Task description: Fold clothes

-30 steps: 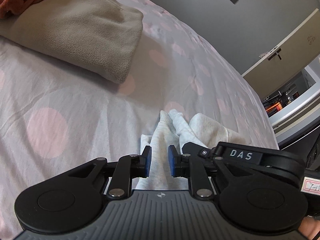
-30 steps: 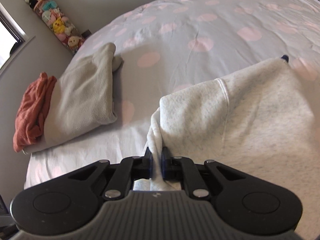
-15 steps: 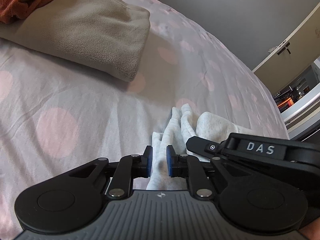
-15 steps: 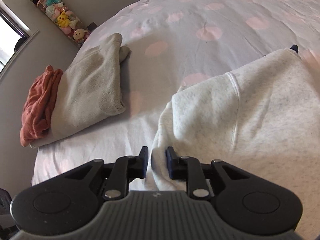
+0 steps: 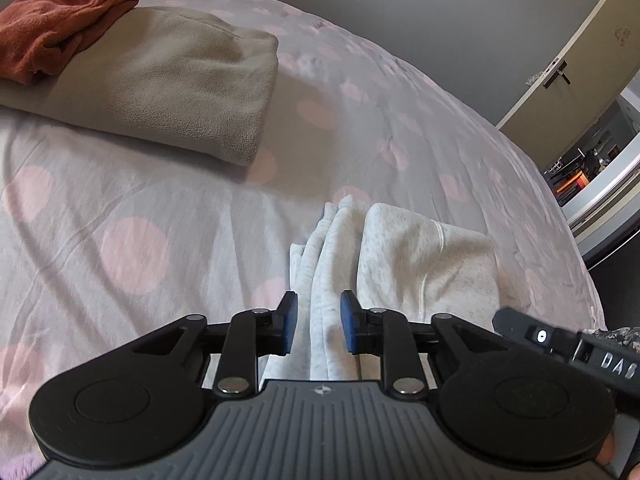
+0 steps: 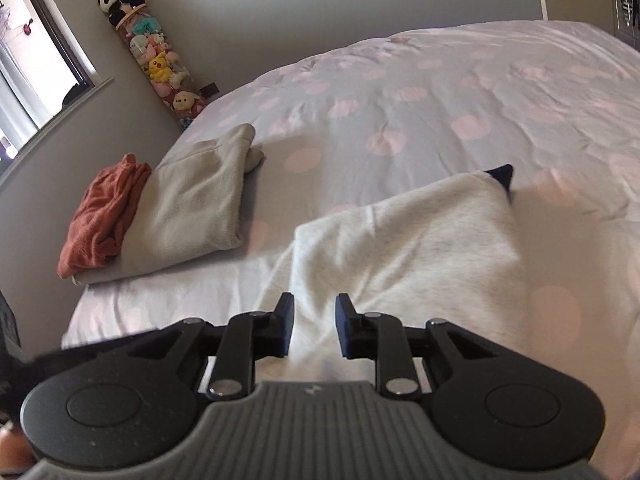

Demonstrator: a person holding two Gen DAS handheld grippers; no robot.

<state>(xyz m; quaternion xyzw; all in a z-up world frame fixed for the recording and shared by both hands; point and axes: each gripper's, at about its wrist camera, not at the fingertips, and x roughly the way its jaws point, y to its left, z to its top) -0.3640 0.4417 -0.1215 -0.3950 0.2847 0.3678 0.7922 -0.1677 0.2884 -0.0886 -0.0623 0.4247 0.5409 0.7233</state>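
A light grey sweatshirt (image 5: 424,256) lies folded on the bed, also in the right wrist view (image 6: 404,236). My left gripper (image 5: 318,322) is open, its blue pads either side of the bunched sleeve edge (image 5: 324,280) without pinching it. My right gripper (image 6: 314,320) is open just above the sweatshirt's near edge. The right gripper's body (image 5: 568,344) shows at the lower right of the left wrist view. A dark blue bit (image 6: 500,174) pokes out at the sweatshirt's far corner.
A folded beige fleece (image 5: 168,80) (image 6: 200,196) and a folded rust-orange garment (image 5: 56,28) (image 6: 104,212) lie at the bed's far left. The bedspread (image 6: 400,112) is white with pink dots. A tube of plush toys (image 6: 156,60) stands by the wall. A door (image 5: 568,68) is at right.
Both grippers have opened and let go of the sweatshirt. They have pulled back and risen a little. The sweatshirt now lies flat on the bed.
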